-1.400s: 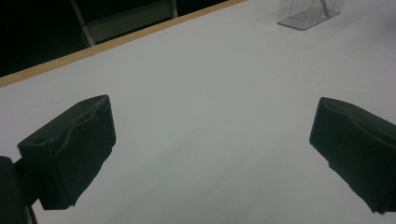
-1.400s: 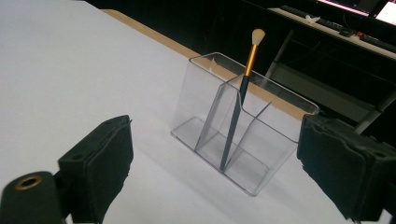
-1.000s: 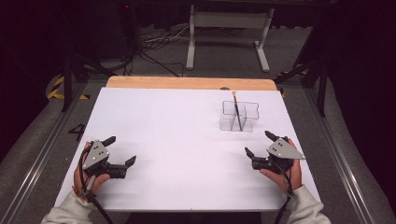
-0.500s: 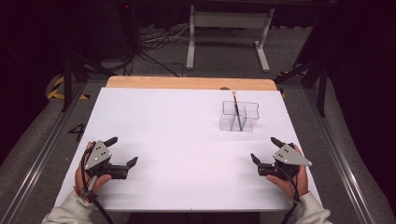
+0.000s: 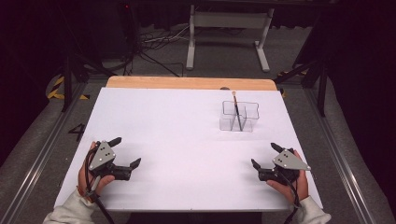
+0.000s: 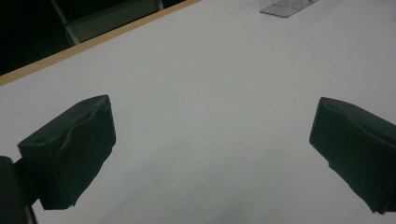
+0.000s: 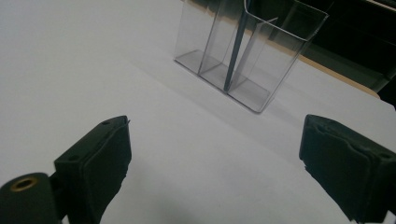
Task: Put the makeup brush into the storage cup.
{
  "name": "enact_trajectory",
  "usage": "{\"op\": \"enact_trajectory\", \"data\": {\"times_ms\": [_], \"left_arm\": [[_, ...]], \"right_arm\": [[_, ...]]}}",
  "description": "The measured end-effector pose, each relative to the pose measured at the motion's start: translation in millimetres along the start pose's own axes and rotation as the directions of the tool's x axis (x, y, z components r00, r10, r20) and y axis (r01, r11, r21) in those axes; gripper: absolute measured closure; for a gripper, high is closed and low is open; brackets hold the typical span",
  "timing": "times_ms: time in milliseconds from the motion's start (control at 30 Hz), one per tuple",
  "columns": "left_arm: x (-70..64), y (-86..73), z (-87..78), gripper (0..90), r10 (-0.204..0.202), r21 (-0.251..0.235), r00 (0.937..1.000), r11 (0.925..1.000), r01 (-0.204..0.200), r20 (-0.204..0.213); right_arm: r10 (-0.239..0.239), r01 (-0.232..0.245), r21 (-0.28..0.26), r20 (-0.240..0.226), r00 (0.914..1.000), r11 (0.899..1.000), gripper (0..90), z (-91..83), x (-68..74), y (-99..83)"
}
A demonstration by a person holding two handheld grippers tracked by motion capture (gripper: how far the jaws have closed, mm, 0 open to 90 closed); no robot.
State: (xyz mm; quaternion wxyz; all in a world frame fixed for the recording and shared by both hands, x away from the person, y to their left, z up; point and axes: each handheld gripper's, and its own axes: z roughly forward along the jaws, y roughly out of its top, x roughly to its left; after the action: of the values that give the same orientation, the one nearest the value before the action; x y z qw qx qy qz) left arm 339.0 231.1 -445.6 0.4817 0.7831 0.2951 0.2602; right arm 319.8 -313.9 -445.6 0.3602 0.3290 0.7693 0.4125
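Note:
A clear plastic holder (image 5: 238,116) with several compartments stands on the white table (image 5: 177,130) at the back right. A thin dark brush (image 5: 236,109) leans upright in it, pale tip up. In the right gripper view the holder (image 7: 250,51) and the brush handle (image 7: 235,51) are straight ahead. My left gripper (image 5: 125,151) rests open at the front left, nothing between its jaws. At the front right my right gripper (image 5: 266,155) is also open and holds nothing. A corner of the holder (image 6: 287,6) shows far off in the left gripper view.
A wooden strip (image 5: 187,83) edges the table's far side. Behind it on the floor are cables (image 5: 154,42) and a white metal stand (image 5: 229,28). Metal rails (image 5: 42,140) run along both sides of the table.
My right gripper has drawn back toward the front edge and a little to the right. The left gripper has barely shifted.

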Motion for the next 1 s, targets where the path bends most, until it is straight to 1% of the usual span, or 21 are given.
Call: {"op": "enact_trajectory", "data": {"times_ms": [67, 167, 200, 233, 300, 333, 433, 500, 533, 633, 1000], "left_arm": [[-0.3, 0.3, 0.7, 1.0, 0.001, 0.007, 1.0, 1.0, -0.001, -0.001], [-2.0, 1.5, 0.9, 1.1, 0.001, -0.001, 1.0, 1.0, -0.001, -0.001], [-3.1, 1.4, 1.4, 1.0, 0.008, 0.003, 1.0, 1.0, -0.008, 0.001], [-5.1, 1.6, 1.0, 1.0, 0.019, 0.012, 0.9998, 0.9997, -0.019, 0.0], [-5.8, 1.9, -0.1, 1.0, 0.023, 0.008, 0.9997, 0.9997, -0.023, 0.001], [-5.8, 1.9, -0.1, 1.1, 0.023, 0.008, 0.9997, 0.9997, -0.023, 0.001], [-5.5, 1.7, -0.2, 1.0, 0.022, 0.009, 0.9997, 0.9997, -0.022, 0.003], [-5.3, 1.7, -0.2, 1.0, 0.022, 0.004, 0.9997, 0.9997, -0.022, 0.005], [-5.3, 1.6, 0.4, 1.1, 0.021, 0.011, 0.9998, 0.9997, -0.021, 0.006], [-5.2, 1.5, 0.5, 1.1, 0.021, 0.009, 0.9998, 0.9997, -0.021, 0.008], [-5.3, 1.2, 1.1, 1.1, 0.024, 0.014, 0.9997, 0.9996, -0.024, 0.01]], "right_arm": [[-0.009, 0.009, -0.002, -0.008, 0.9999, 1.0, 9.0, 0.1, 1.2, 1.4], [0.005, -0.005, -0.006, -0.013, 0.9999, 1.0, 8.0, -0.7, 0.8, 0.6], [0.008, -0.008, -0.008, -0.011, 0.9999, 1.0, 7.9, -0.9, 0.3, 0.4], [0.004, -0.004, -0.013, 0.0, 1.0, 1.0, 7.8, -1.8, -0.9, 1.1], [0.006, -0.005, -0.023, 0.006, 1.0, 1.0, 7.8, -2.9, -1.1, 1.9], [-0.001, 0.002, -0.02, 0.012, 0.9999, 1.0, 7.8, -3.6, -1.2, 2.6], [0.007, -0.006, -0.033, 0.019, 0.9998, 0.999, 7.8, -5.4, -2.0, 3.0], [0.001, 0.0, -0.031, 0.026, 0.9996, 1.0, 8.0, -6.1, -2.7, 3.4], [0.01, -0.009, -0.044, 0.031, 0.9995, 0.999, 8.2, -7.3, -3.9, 3.5], [0.017, -0.016, -0.043, 0.032, 0.9993, 0.999, 8.2, -6.9, -5.1, 2.8], [0.02, -0.019, -0.04, 0.032, 0.9993, 0.999, 8.3, -6.5, -5.7, 2.2]]}}
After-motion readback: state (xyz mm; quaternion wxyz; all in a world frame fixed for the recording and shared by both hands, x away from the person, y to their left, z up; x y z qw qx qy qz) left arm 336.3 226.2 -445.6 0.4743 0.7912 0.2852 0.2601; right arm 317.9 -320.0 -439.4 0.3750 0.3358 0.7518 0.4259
